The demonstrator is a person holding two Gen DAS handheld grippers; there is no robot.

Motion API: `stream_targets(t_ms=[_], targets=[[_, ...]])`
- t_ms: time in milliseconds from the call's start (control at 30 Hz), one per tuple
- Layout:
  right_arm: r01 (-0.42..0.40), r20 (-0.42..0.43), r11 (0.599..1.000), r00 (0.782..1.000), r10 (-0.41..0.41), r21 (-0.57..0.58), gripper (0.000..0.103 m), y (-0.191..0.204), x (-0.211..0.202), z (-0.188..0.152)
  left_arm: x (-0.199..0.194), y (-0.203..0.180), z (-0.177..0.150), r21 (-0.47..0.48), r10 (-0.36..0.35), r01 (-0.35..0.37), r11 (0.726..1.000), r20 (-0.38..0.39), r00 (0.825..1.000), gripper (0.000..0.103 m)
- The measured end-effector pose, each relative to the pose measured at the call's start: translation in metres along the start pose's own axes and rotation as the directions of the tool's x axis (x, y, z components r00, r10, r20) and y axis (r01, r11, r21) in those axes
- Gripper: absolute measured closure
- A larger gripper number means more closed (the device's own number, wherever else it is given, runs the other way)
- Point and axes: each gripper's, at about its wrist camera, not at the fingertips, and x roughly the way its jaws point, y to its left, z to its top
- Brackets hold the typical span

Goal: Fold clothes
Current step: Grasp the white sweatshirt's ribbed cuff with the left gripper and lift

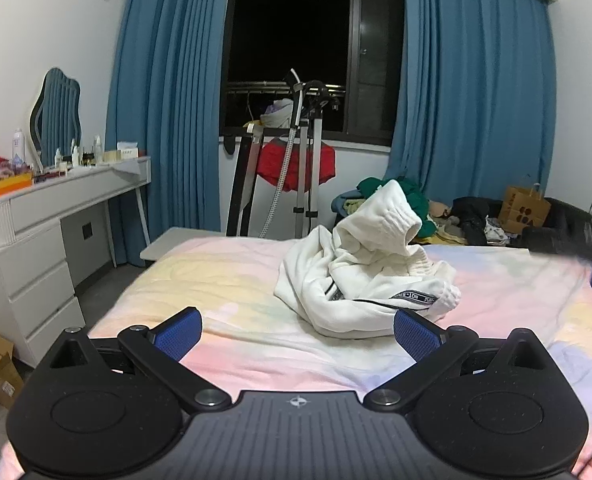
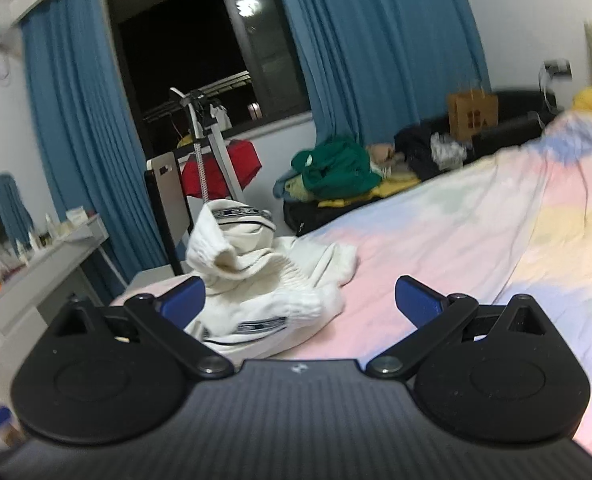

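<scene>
One white garment [image 1: 369, 268] lies crumpled in a heap on the pastel bedspread [image 1: 224, 280], its ribbed cuffs bunched and black-and-white lettered tape trim showing along its folds. It sits just ahead of the left gripper [image 1: 297, 330], a little right of that gripper's centre line, close to the right blue pad. From the right gripper [image 2: 299, 300] the same single heap [image 2: 272, 280] lies ahead and to the left, just beside the left pad. Both grippers stand spread wide, holding nothing. Two blue curtains [image 1: 168, 92] hang beyond.
</scene>
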Motion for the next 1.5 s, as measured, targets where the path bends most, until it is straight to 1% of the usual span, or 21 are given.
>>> stream_targets(t_ms=[67, 133, 233, 367, 533, 600, 667, 767, 800, 900, 967, 1000, 1033, 1067, 1100, 1167, 1200, 1267, 1367, 1433, 1500], targets=[[0.015, 0.004, 0.999, 1.0, -0.015, -0.04, 0.0, -0.01, 0.002, -0.013, 0.008, -0.003, -0.002, -0.024, -0.019, 0.019, 1.0, -0.006, 1.0, 0.0], [0.015, -0.014, 0.999, 1.0, -0.016, -0.029, 0.0, -0.021, 0.006, -0.02, 0.018, -0.01, -0.002, -0.032, -0.032, 0.032, 0.999, -0.008, 0.999, 0.0], [0.01, -0.037, 1.0, 0.999, -0.01, 0.004, 0.0, -0.037, 0.012, -0.023, 0.042, -0.025, 0.004, -0.007, -0.066, 0.066, 0.998, -0.023, 0.998, 0.0], [0.043, -0.042, 0.997, 0.998, -0.04, 0.065, 0.0, -0.059, 0.015, -0.025, 0.089, -0.053, 0.017, 0.021, -0.125, 0.126, 0.992, -0.068, 0.99, 0.001], [0.074, -0.078, 0.988, 0.995, -0.064, 0.135, 0.0, -0.082, 0.03, -0.031, 0.146, -0.101, 0.034, 0.086, -0.192, 0.195, 0.977, -0.048, 0.98, 0.001], [0.073, -0.097, 0.984, 0.994, -0.058, 0.161, 0.0, -0.089, 0.035, -0.035, 0.173, -0.119, 0.041, 0.1, -0.185, 0.188, 0.977, -0.04, 0.982, 0.001], [0.072, -0.12, 0.981, 0.991, -0.051, 0.18, 0.0, -0.094, 0.043, -0.041, 0.203, -0.133, 0.046, 0.078, -0.18, 0.183, 0.98, -0.043, 0.983, 0.001], [0.073, -0.149, 0.977, 0.988, -0.043, 0.201, 0.0, -0.098, 0.055, -0.048, 0.246, -0.147, 0.055, 0.032, -0.138, 0.14, 0.99, -0.055, 0.989, 0.001], [0.073, -0.158, 0.976, 0.987, -0.041, 0.207, 0.0, -0.099, 0.06, -0.05, 0.259, -0.148, 0.058, -0.002, -0.12, 0.12, 0.993, -0.065, 0.991, 0.004], [0.07, -0.181, 0.972, 0.983, -0.029, 0.225, 0.0, -0.1, 0.073, -0.057, 0.293, -0.142, 0.068, -0.149, -0.09, 0.076, 0.986, -0.085, 0.992, 0.011], [0.062, -0.194, 0.971, 0.981, -0.017, 0.231, 0.0, -0.099, 0.08, -0.061, 0.307, -0.132, 0.075, -0.238, -0.059, 0.034, 0.971, -0.098, 0.993, 0.023], [0.055, -0.197, 0.972, 0.98, -0.009, 0.229, 0.0, -0.098, 0.083, -0.063, 0.311, -0.126, 0.079, -0.279, -0.037, 0.006, 0.96, -0.107, 0.994, 0.039], [0.048, -0.201, 0.973, 0.98, -0.002, 0.227, 0.0, -0.097, 0.085, -0.065, 0.315, -0.119, 0.082, -0.318, -0.016, -0.023, 0.948, -0.118, 0.993, 0.063], [0.041, -0.204, 0.974, 0.979, 0.006, 0.225, 0.0, -0.096, 0.087, -0.066, 0.316, -0.11, 0.086, -0.355, -0.002, -0.048, 0.934, -0.14, 0.99, 0.072], [0.034, -0.207, 0.974, 0.978, 0.014, 0.226, 0.0, -0.095, 0.089, -0.068, 0.317, -0.1, 0.09, -0.387, -0.002, -0.057, 0.92, -0.152, 0.988, 0.076], [0.021, -0.207, 0.973, 0.978, 0.028, 0.232, 0.0, -0.094, 0.09, -0.069, 0.313, -0.079, 0.099, -0.433, -0.028, -0.036, 0.901, -0.141, 0.99, 0.08], [0.017, -0.203, 0.972, 0.979, 0.032, 0.233, 0.0, -0.095, 0.089, -0.069, 0.309, -0.071, 0.106, -0.428, -0.025, -0.03, 0.903, -0.123, 0.992, 0.082], [0.01, -0.198, 0.974, 0.98, 0.036, 0.227, 0.0, -0.095, 0.087, -0.069, 0.294, -0.051, 0.12, -0.392, -0.009, -0.021, 0.92, -0.075, 0.997, 0.083], [0.002, -0.192, 0.976, 0.98, 0.041, 0.216, 0.0, -0.093, 0.084, -0.069, 0.273, -0.013, 0.148, -0.353, 0.025, -0.029, 0.935, -0.016, 1.0, 0.085], [-0.003, -0.188, 0.978, 0.981, 0.043, 0.207, 0.0, -0.09, 0.082, -0.068, 0.26, 0.016, 0.165, -0.368, 0.054, -0.06, 0.928, -0.026, 0.998, 0.085], [-0.007, -0.184, 0.982, 0.982, 0.043, 0.19, 0.0, -0.086, 0.082, -0.067, 0.255, 0.053, 0.177, -0.397, 0.094, -0.112, 0.911, -0.066, 0.993, 0.085]])
